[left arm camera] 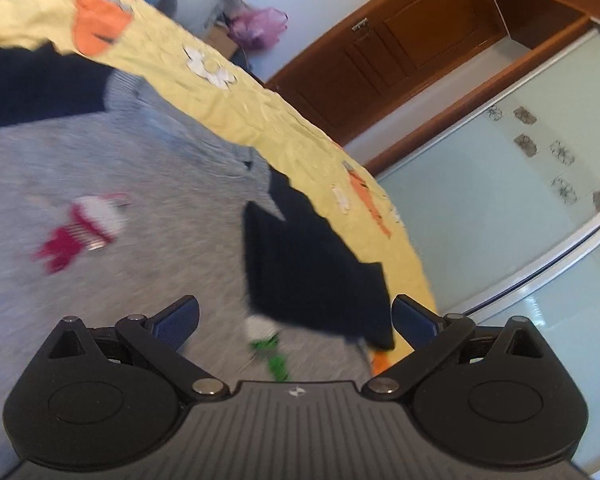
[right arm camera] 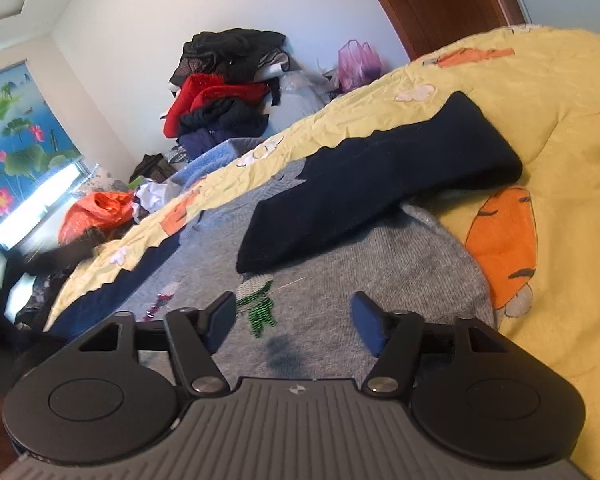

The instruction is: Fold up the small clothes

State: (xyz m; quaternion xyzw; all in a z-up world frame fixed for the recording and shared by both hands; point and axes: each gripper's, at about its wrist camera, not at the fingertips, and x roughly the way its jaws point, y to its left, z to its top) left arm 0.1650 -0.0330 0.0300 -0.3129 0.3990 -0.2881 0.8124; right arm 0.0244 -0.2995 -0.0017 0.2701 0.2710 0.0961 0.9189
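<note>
Both my left tongs and right tongs gape wide and empty over the soft grey knit sweater at centre frame, its navy sleeve folded across, lying on the crinkled yellow quilt.

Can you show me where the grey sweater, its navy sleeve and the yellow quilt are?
grey sweater (right arm camera: 400, 264): right wrist view, on its knitted body.
navy sleeve (right arm camera: 380, 184): right wrist view, middle of the sleeve.
yellow quilt (right arm camera: 560, 112): right wrist view, bare fabric above the carrot print.
</note>
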